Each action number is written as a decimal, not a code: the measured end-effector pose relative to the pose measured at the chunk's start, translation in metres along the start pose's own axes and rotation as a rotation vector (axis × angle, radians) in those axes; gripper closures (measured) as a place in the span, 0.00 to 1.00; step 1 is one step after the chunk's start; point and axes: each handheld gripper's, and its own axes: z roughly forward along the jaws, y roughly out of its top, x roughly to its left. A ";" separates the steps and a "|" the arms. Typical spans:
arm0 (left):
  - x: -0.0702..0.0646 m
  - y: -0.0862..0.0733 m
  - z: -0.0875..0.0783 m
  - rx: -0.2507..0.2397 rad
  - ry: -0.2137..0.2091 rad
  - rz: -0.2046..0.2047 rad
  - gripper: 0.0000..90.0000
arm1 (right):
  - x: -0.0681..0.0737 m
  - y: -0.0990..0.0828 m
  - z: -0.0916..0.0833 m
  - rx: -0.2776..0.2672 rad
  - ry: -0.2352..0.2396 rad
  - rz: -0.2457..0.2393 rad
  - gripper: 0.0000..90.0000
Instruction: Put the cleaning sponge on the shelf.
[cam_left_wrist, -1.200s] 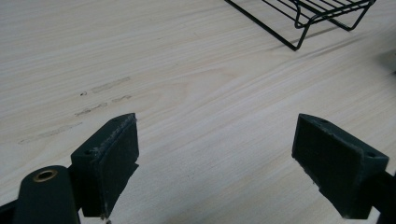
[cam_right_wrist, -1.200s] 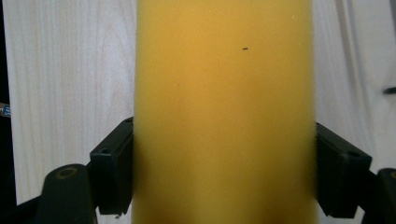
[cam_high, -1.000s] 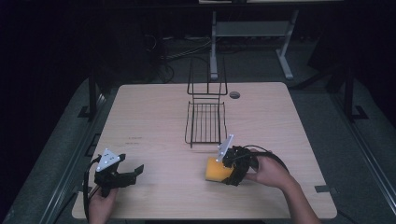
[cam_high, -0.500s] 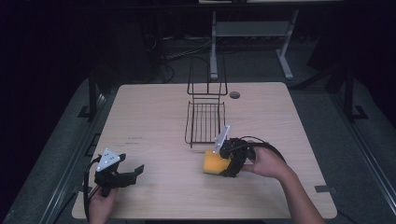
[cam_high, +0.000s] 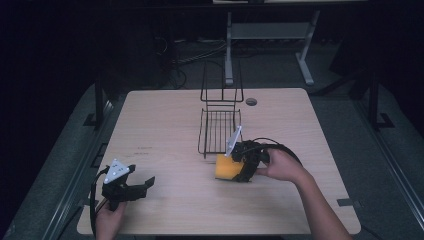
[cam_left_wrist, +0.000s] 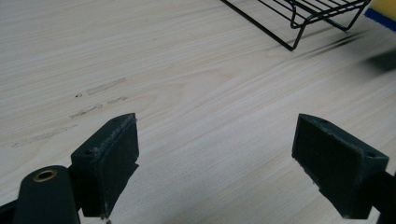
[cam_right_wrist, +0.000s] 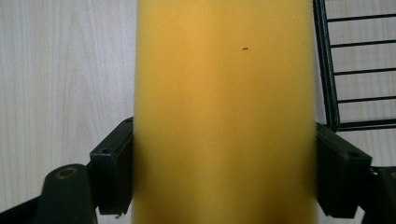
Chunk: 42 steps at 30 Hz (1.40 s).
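A pale wood-grain table (cam_high: 165, 125) stands in a dark room — grey floor around it, a tangle of cables and a light metal stand (cam_high: 235, 35) behind the far edge. A round grommet hole (cam_high: 251, 101) sits near that far edge. The black wire rack (cam_high: 219, 120) stands mid-table. Just at its near right corner, the right gripper (cam_high: 235, 172) is clamped on a yellow sponge (cam_high: 226, 167), its jaws pressed against both sides of it in the right gripper view (cam_right_wrist: 224, 112). The left gripper (cam_high: 142, 184) rests at the near left corner, jaws spread wide over bare wood — faint scuff marks (cam_left_wrist: 93, 100) streak the grain ahead of it.
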 end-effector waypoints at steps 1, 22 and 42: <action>0.000 0.000 0.000 0.000 0.000 0.000 0.16 | 0.000 0.000 0.000 0.000 0.000 0.000 0.24; 0.000 0.000 0.000 -0.006 -0.003 0.001 0.16 | -0.013 0.008 0.001 0.015 0.017 0.001 0.24; 0.000 0.000 0.000 0.005 -0.004 0.009 0.16 | -0.026 0.019 0.001 0.034 0.020 -0.008 0.24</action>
